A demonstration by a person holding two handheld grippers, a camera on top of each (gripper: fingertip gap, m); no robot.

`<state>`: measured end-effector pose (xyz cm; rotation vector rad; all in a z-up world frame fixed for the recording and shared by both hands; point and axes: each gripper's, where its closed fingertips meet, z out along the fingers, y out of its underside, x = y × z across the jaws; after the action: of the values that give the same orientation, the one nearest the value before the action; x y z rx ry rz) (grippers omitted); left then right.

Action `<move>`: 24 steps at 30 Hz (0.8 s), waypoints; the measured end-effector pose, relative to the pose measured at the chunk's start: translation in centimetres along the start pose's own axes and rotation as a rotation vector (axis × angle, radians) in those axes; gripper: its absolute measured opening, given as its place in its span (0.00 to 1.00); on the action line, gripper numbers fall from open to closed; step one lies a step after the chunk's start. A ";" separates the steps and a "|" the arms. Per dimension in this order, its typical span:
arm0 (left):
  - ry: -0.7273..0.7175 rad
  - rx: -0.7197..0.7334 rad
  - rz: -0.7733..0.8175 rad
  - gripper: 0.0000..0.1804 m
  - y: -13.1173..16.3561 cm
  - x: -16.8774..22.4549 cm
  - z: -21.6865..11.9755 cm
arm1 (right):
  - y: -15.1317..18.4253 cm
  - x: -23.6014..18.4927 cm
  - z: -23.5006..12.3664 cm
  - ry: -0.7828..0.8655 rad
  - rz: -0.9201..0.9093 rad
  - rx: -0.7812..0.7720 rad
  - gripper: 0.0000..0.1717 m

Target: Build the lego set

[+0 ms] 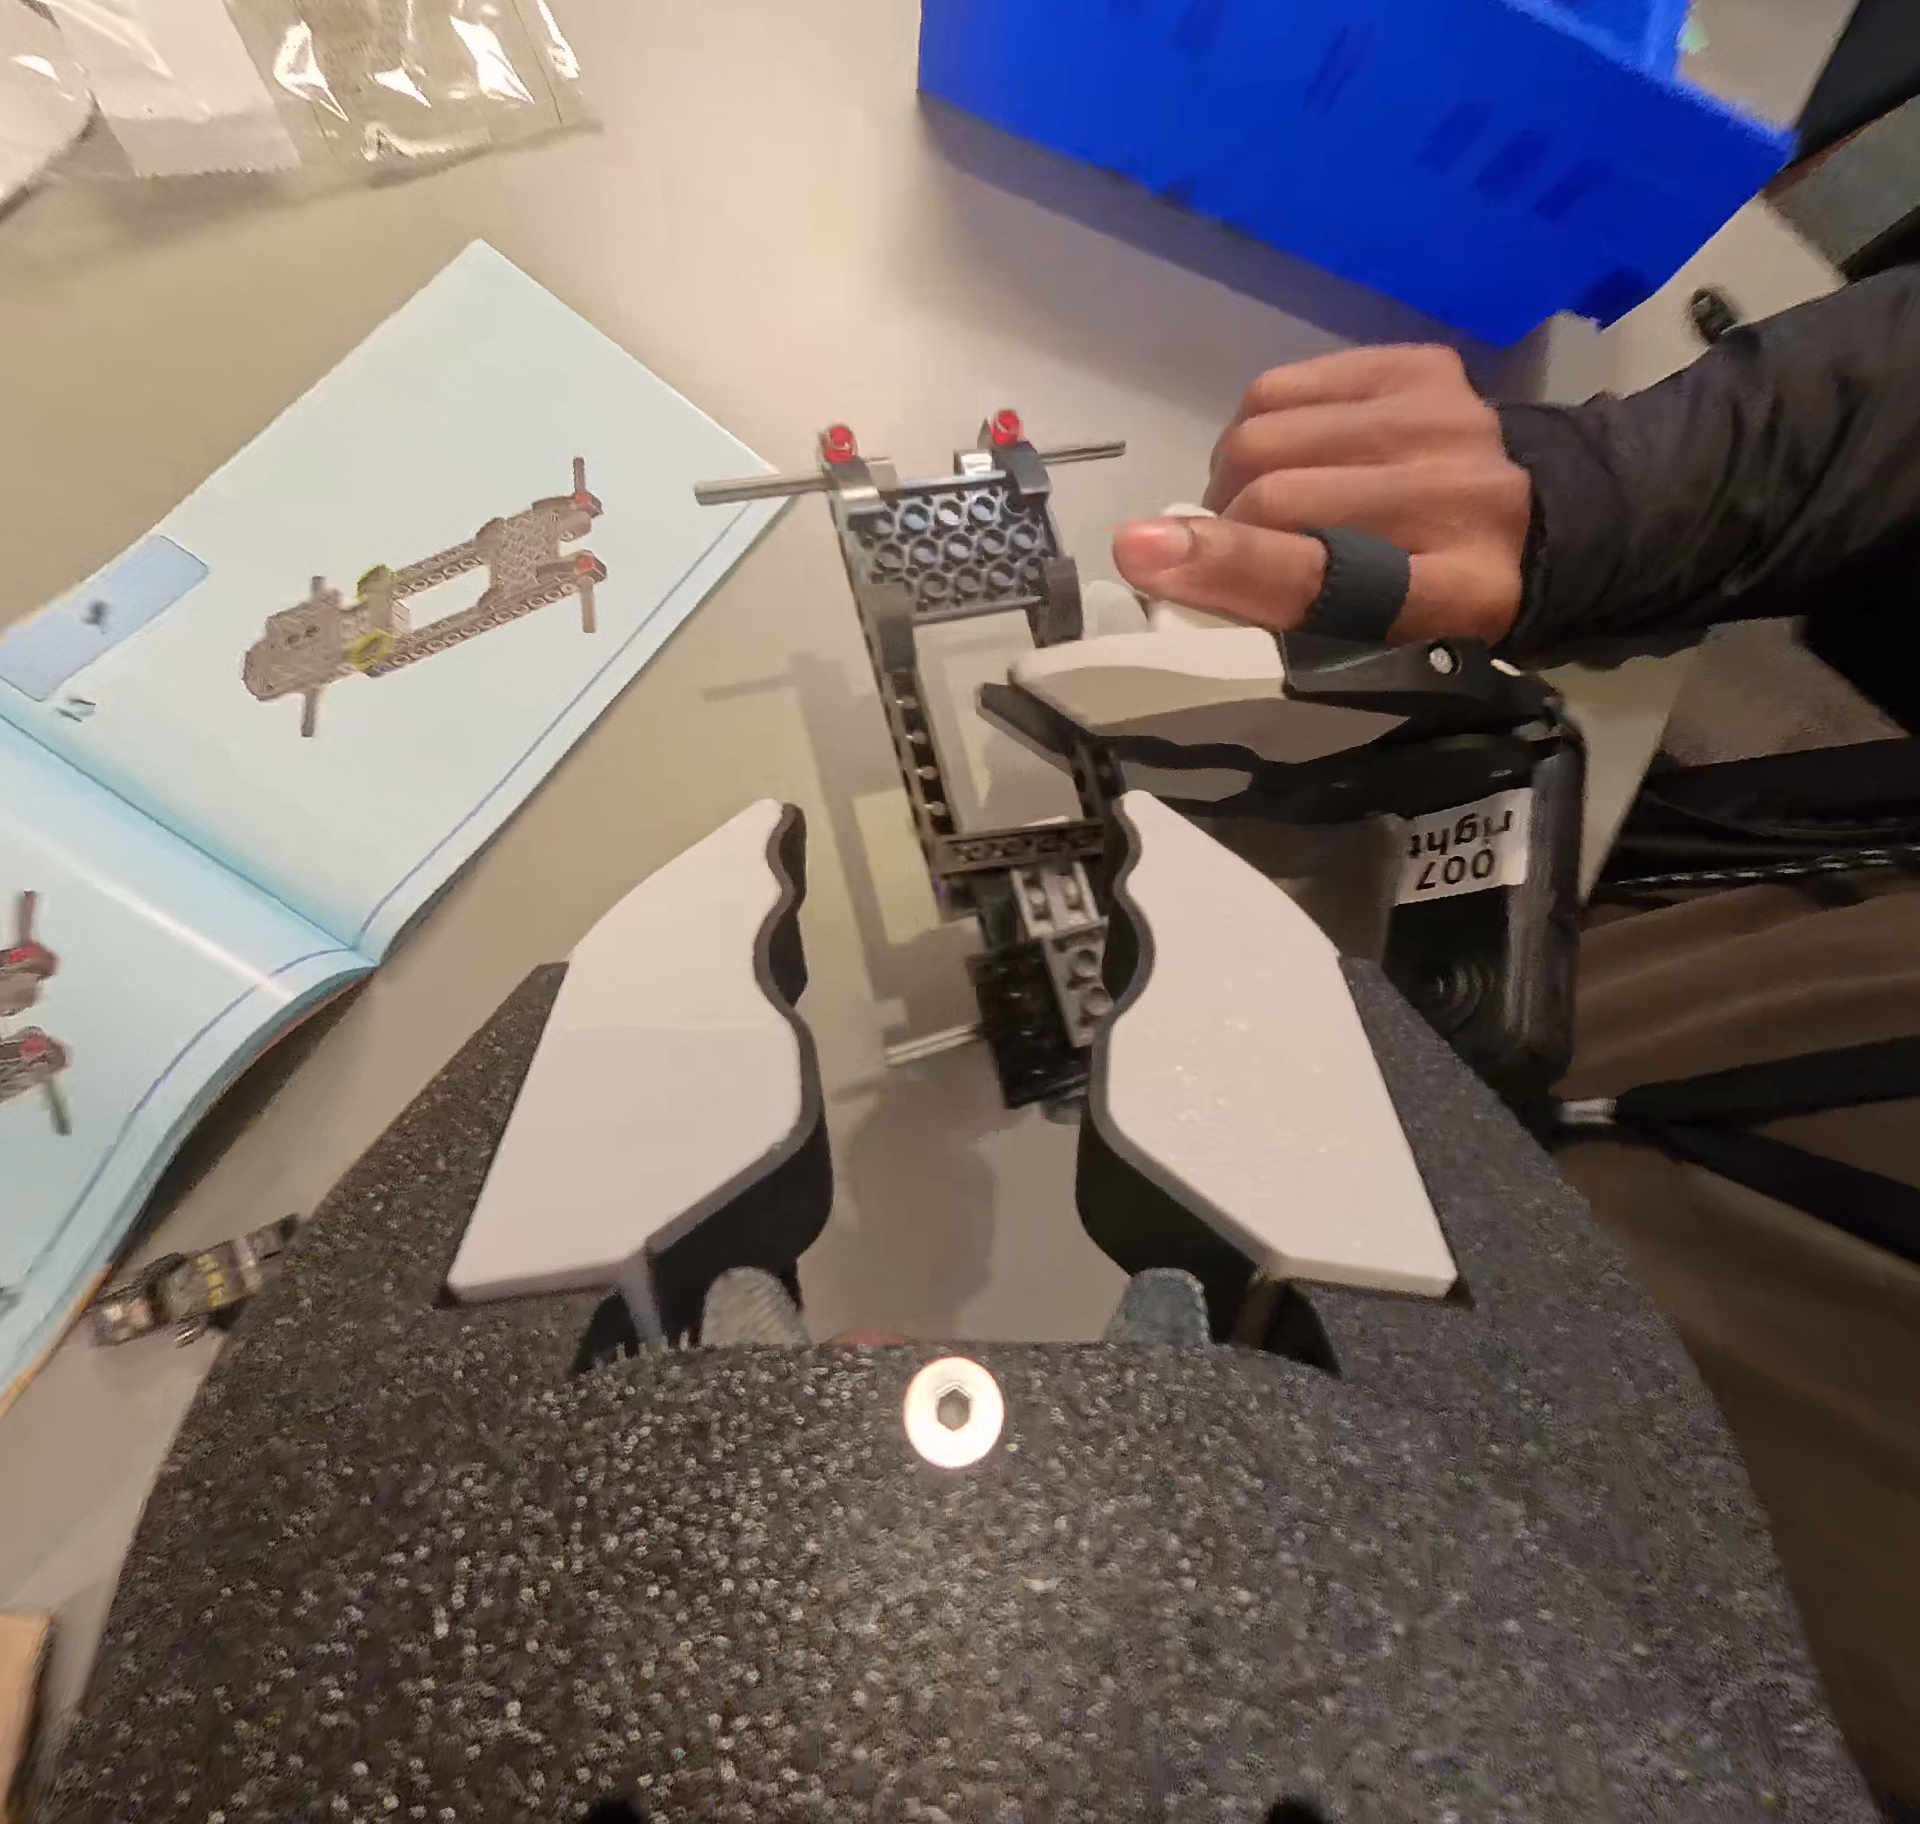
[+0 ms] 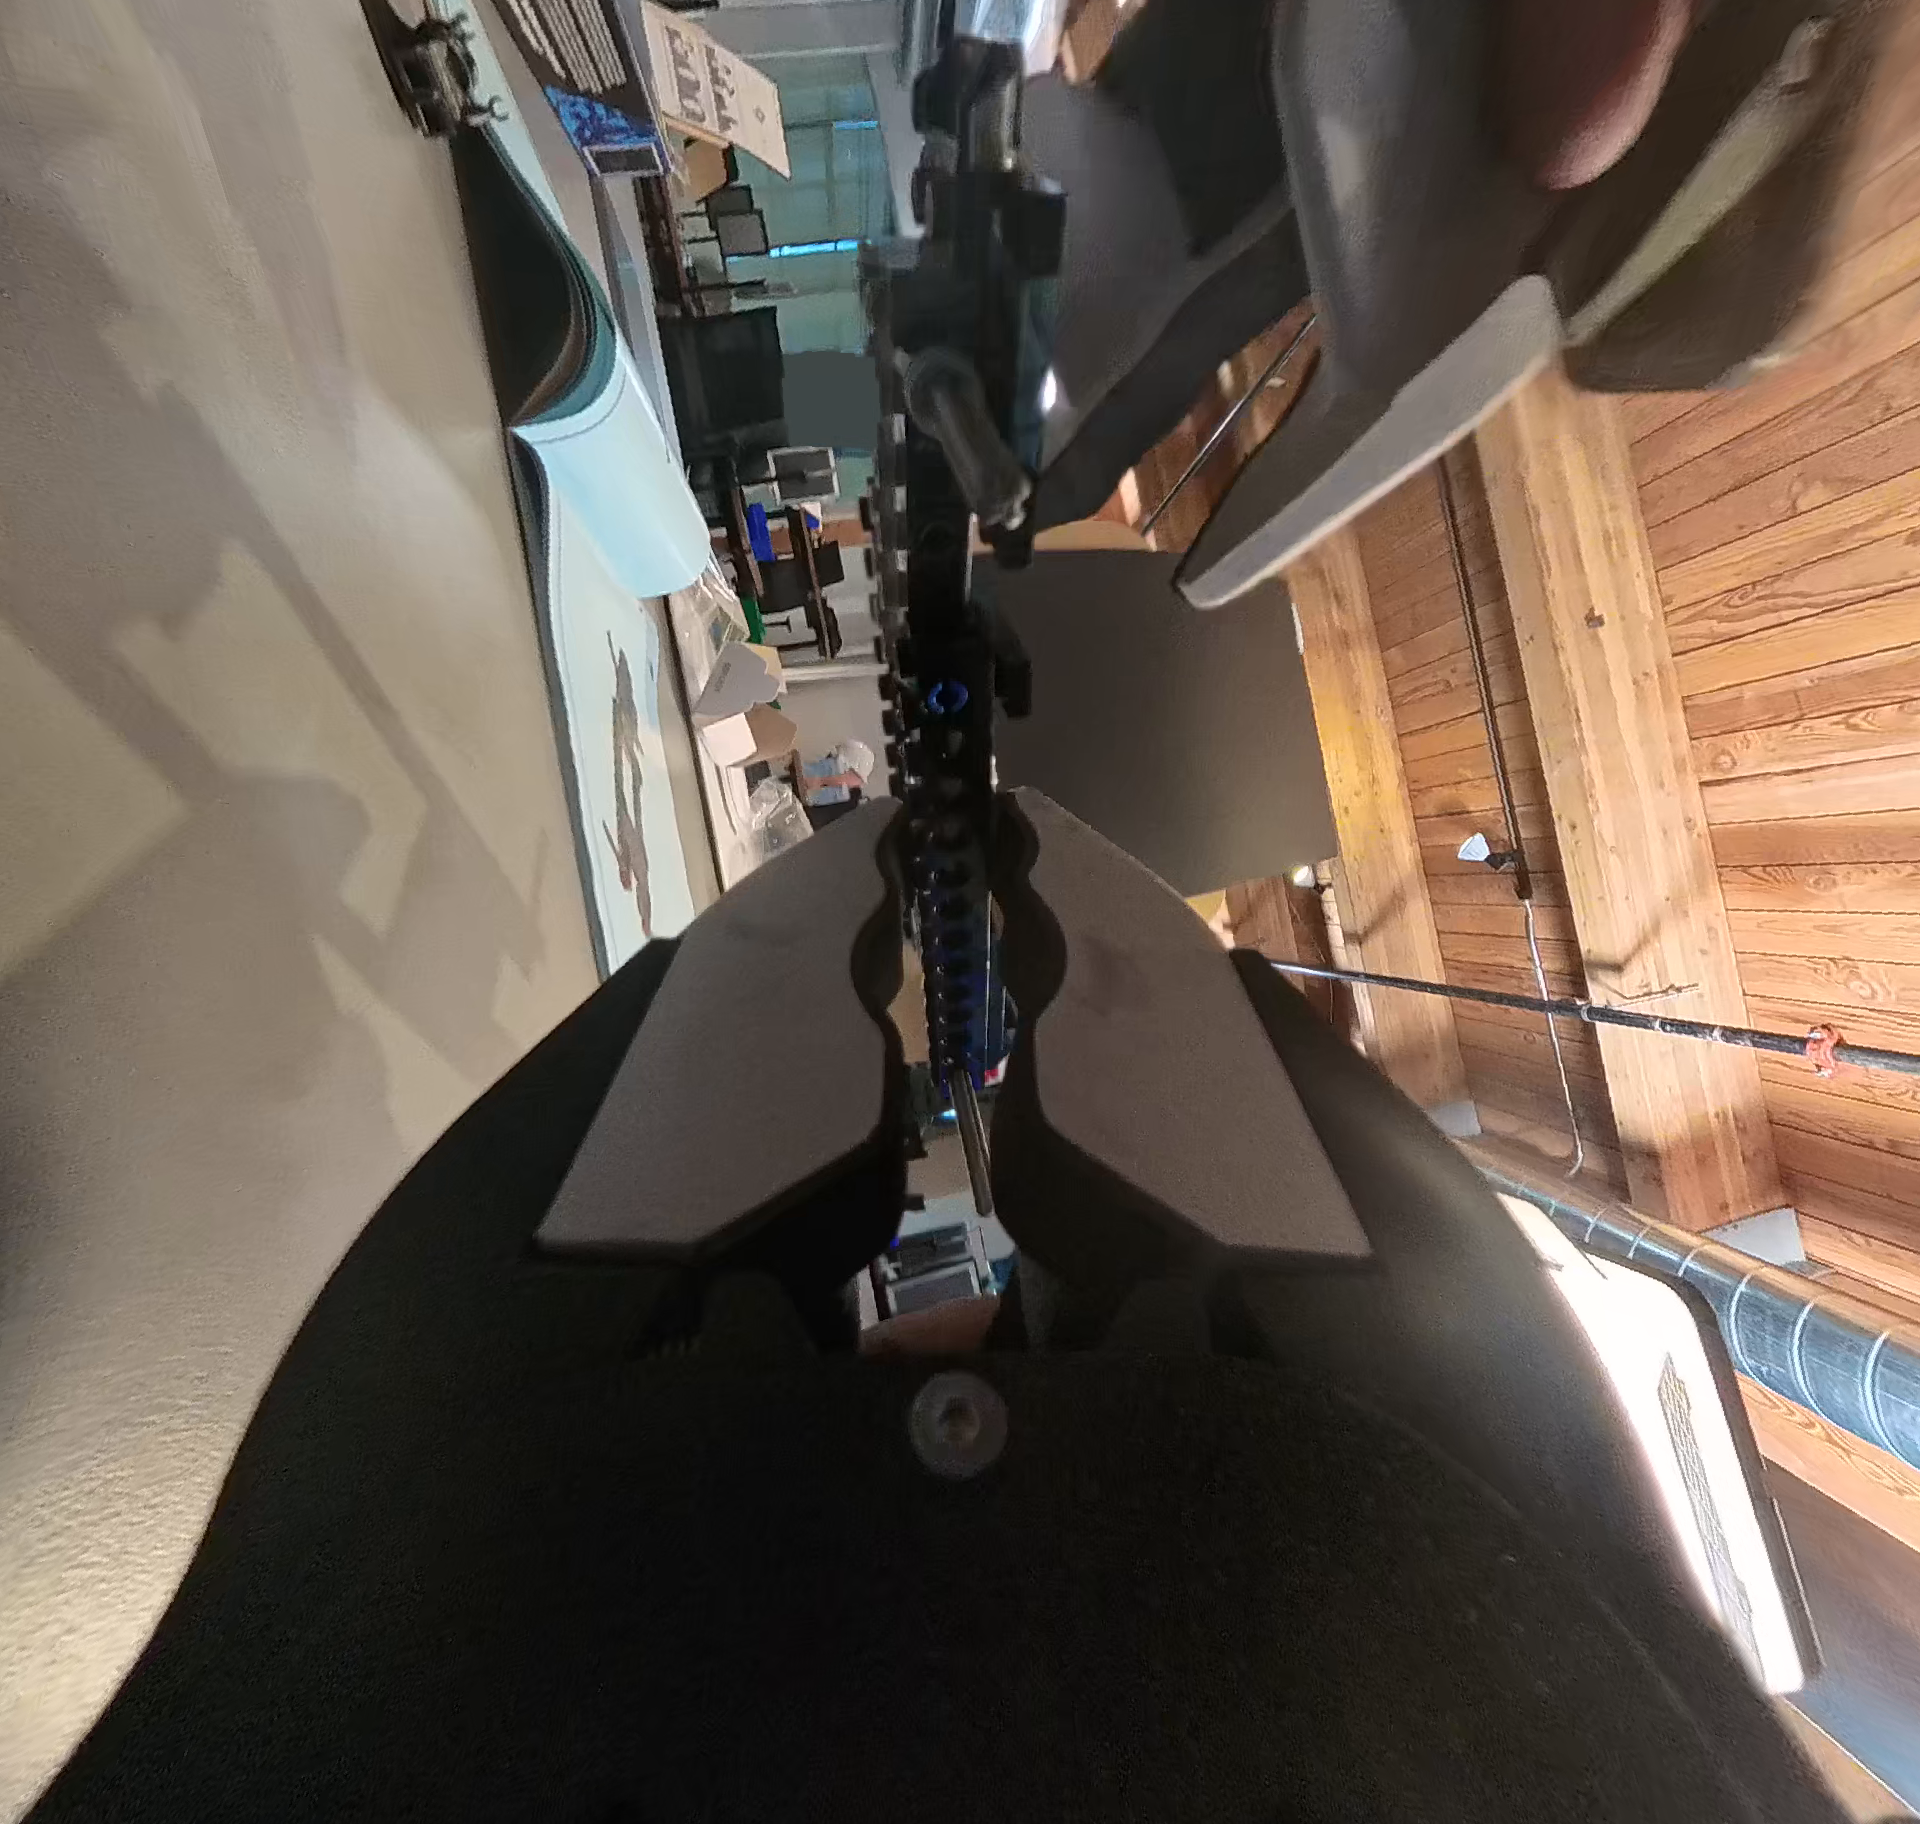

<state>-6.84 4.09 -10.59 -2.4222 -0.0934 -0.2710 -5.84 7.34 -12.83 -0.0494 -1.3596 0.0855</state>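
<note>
My right gripper (image 2: 951,839) clamps the dark brick frame (image 1: 935,631); my left gripper (image 1: 961,839) gapes beside it, seemingly untouching. A white label (image 1: 1460,855) marks the right gripper.

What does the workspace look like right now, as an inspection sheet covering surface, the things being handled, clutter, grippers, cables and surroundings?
Surface: beige tabletop, smooth and lit, with shadows.
Things handled: dark grey brick-built frame with red-tipped pins and a thin grey axle; open light-blue instruction booklet to its left.
Clutter: clear plastic bags at the far left; blue plastic bin at the far right; small black brick piece by the booklet.
Grippers: left gripper open, with the frame's near end between its fingers; right gripper shut on one of the frame's side beams, with a hand on it.
Cables: black cords at the right edge.
Surroundings: wooden plank ceiling, shelves, boxes.
</note>
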 end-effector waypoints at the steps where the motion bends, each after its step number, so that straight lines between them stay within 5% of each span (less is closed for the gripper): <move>1: 0.065 0.007 -0.040 0.30 0.0 -0.2 -0.2 | -0.2 0.2 -0.1 0.006 0.008 0.018 0.07; 8: 0.598 0.130 -0.373 0.23 0.1 0.4 -0.2 | -1.1 1.3 -0.7 0.053 0.066 0.131 0.08; 24: 0.724 0.062 -0.463 0.19 2.8 1.8 0.5 | -1.7 1.2 -1.0 0.077 0.006 0.170 0.07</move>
<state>-4.63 2.25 -12.32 -2.0723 -0.3256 -1.3034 -4.56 5.80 -11.73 0.0854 -1.2711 0.2021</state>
